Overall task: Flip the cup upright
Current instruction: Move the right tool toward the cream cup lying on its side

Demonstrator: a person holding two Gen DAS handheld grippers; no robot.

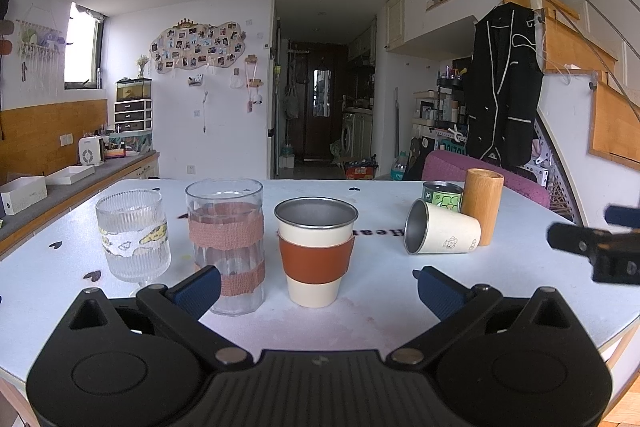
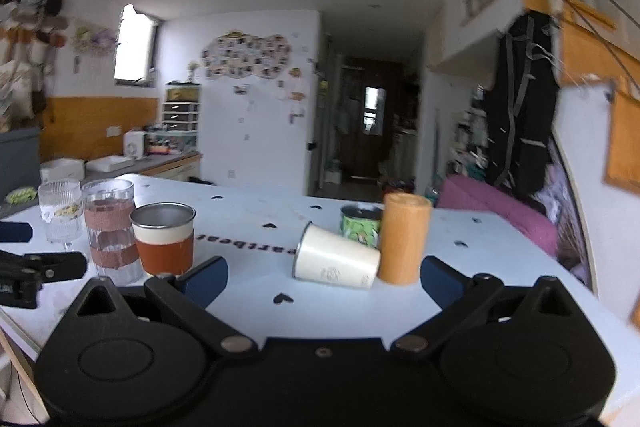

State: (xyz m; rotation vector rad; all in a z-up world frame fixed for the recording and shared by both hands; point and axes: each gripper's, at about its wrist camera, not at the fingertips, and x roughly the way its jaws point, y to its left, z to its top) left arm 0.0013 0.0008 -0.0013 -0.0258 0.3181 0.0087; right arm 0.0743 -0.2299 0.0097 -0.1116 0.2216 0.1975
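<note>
While the white cup [image 2: 338, 259] lies tipped against the wooden cup [image 2: 404, 239] — both hand-held grippers gape empty.

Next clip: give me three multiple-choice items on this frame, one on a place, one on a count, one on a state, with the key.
1. Where does the tipped cup lie?
A. against the wooden cylinder
B. inside the ribbed glass
C. on the counter

2. How many cups and glasses stand upright left of the tipped cup?
A. one
B. three
C. five

3. How is the right gripper?
A. shut on the tipped cup
B. shut on nothing
C. open

Key: 1 A, its base touches the cylinder. 2 B, the ribbed glass, banded glass and sleeved cup. 3 C, its fingers stand wide apart, holding nothing.
</note>
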